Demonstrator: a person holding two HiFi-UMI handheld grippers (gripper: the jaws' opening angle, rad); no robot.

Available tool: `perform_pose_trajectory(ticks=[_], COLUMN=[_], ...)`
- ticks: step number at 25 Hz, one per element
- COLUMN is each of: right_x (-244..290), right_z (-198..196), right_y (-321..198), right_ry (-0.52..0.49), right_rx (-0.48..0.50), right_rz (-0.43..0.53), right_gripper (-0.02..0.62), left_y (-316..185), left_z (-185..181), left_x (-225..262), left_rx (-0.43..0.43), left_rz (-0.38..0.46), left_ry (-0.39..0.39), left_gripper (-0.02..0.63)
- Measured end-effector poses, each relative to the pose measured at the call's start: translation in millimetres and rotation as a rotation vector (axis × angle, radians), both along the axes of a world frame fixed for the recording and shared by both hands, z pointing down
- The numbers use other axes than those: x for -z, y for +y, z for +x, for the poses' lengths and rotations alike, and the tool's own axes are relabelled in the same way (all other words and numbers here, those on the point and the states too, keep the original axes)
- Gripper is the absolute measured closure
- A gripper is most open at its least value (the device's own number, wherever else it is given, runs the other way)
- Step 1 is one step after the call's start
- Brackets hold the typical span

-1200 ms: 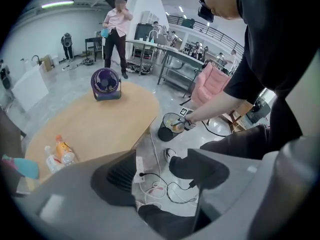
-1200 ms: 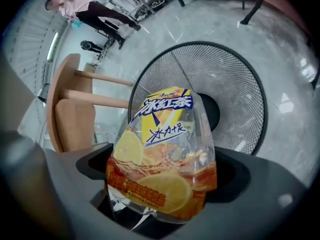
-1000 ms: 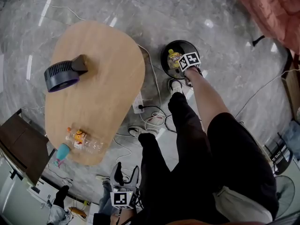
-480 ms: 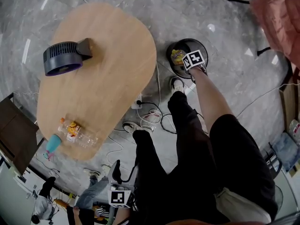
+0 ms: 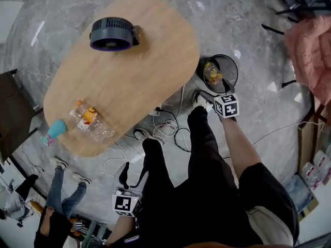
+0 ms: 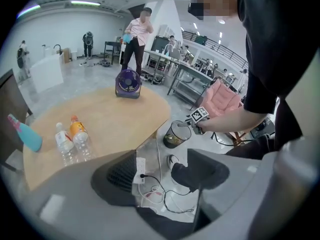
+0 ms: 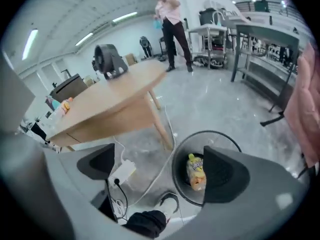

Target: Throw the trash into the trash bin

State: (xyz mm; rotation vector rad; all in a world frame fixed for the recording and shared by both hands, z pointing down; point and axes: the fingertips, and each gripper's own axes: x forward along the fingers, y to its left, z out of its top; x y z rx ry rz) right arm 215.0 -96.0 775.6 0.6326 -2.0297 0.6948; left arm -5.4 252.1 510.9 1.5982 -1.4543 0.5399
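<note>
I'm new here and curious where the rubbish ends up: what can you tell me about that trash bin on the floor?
The trash bin is round, dark and open-topped, seemingly mesh-walled. It stands upright on the grey floor beside the wooden table. A yellow-labelled bottle lies inside it. The right gripper hovers over its near edge, jaws apart and empty.

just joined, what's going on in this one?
A person with a gripper in each hand is clearing trash. The right gripper is open and empty close to the trash bin, where a yellow bottle already lies. The left gripper is open and empty too, down by the person's leg. Two plastic bottles are left on the wooden table.
</note>
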Motion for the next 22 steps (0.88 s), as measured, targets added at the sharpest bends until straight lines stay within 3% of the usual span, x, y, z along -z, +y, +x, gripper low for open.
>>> perform_pose_trajectory(ticks=[5,10,13,17,22], right_x=[86.3,149.7,173.3,175.2,134.0], right_z=[-119.1,-281.5,-352.5,-404.7,-426.3], right_y=[71.0,184.4,242.0,292.3,315.6], right_ry=[-0.191,-0.393,-0.462,-0.47,-0.35], right_rx=[0.156,0.468,0.615,0.696,0.703], right_rz=[0.068,0.045,0.031,0.008,-0.027], right_gripper=[0.023,0.026,0.03,0.041,0.065], left_y=[29.5,80.6,112.6,160.9,218.4], left_z=[-32.2,-66.7,-79.0,-93.0,-97.7], left_x=[4.4,4.3,3.8,4.0,-2.4], left_rx=[0.07,0.212,0.312,0.419,0.527], left_rz=[0.037,0.06,0.065,0.059,0.036], left_ry=[-0.019,-0.055,-0.084,-0.111,-0.101], left_gripper=[0.284,0.285,0.285,0.285,0.285])
